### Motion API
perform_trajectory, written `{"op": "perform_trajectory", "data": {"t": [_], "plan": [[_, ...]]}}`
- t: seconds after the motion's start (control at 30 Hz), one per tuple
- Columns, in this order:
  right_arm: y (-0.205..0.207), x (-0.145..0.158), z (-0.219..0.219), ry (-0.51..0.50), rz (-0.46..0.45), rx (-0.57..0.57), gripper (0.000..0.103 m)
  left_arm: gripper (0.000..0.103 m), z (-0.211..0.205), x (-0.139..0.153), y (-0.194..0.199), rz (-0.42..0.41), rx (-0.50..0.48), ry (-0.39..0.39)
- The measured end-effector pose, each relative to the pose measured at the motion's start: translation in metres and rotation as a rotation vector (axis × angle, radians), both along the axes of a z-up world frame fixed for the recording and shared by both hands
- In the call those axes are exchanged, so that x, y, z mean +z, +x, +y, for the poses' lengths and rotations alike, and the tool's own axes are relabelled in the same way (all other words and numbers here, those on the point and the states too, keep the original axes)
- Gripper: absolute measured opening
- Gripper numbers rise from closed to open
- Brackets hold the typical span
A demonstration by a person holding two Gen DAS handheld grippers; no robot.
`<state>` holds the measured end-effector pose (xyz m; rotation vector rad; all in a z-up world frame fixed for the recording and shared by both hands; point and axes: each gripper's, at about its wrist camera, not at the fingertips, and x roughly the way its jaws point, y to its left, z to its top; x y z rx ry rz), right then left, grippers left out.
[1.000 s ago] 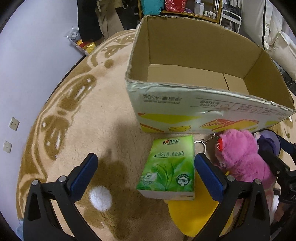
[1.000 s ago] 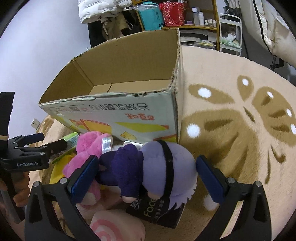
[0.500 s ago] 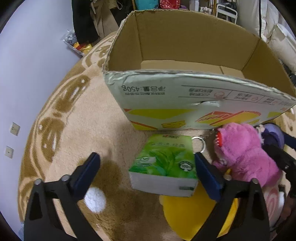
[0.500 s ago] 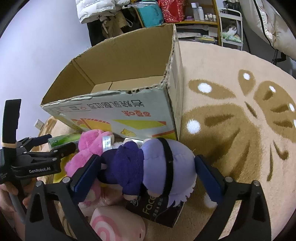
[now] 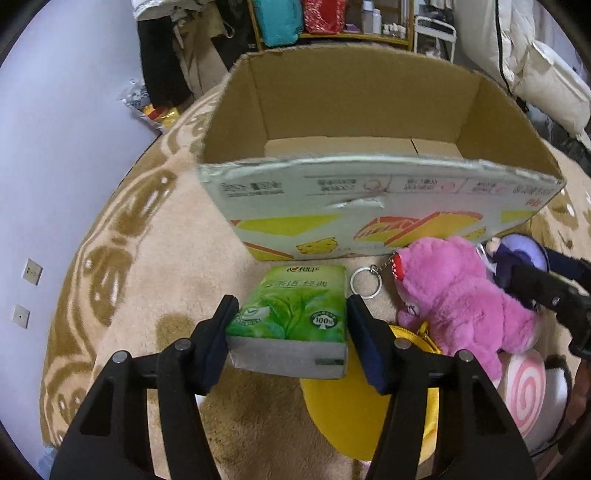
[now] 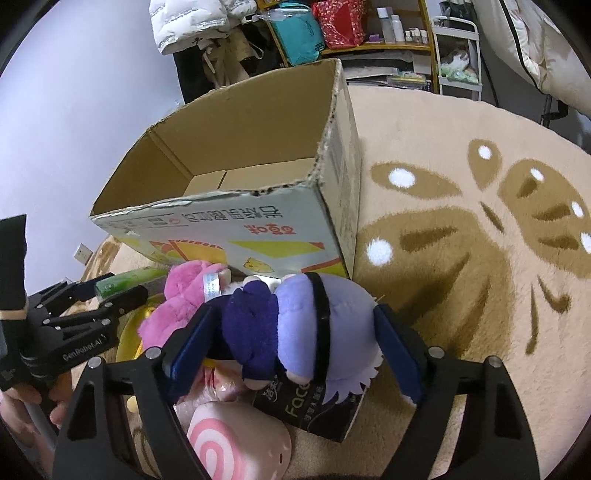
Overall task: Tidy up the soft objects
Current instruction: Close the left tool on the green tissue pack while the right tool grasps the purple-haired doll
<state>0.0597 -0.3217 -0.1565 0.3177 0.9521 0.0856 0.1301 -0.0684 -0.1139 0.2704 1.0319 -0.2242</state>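
Observation:
My left gripper (image 5: 290, 332) is shut on a green tissue pack (image 5: 291, 314), its blue pads pressing both sides, low over the rug in front of the open cardboard box (image 5: 369, 199). A pink plush (image 5: 454, 295) with a key ring lies to its right. My right gripper (image 6: 291, 332) has closed in around a purple plush doll (image 6: 295, 325); the left pad touches it, the right pad sits at its edge. The doll lies on a black tissue pack (image 6: 314, 410) in front of the box (image 6: 258, 229). The left gripper also shows in the right wrist view (image 6: 107, 291).
A yellow pouch (image 5: 343, 406) lies under the green pack. A pink-swirl plush (image 6: 236, 443) lies nearest me. The box interior (image 5: 362, 147) holds nothing. A beige patterned rug (image 6: 480, 258) spreads around. Shelves and clothes (image 5: 314, 22) stand behind the box.
My left gripper has closed from wide open onto the green tissue pack. My right gripper has narrowed around the purple doll. The box looks closer and more head-on in the left wrist view.

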Motion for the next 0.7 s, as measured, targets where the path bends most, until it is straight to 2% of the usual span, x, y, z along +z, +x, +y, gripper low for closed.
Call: {"op": "perform_trajectory", "data": {"t": [0.33, 0.7], "plan": [[-0.011, 0.011, 0.003, -0.014, -0.036, 0.0, 0.089, 0.059, 0.015, 0.016, -0.004, -0.045, 0.04, -0.017], [-0.037, 0.042, 0.01, -0.04, -0.138, -0.008, 0.089, 0.059, 0.031, 0.042, -0.026, -0.11, 0.074, -0.042]]}}
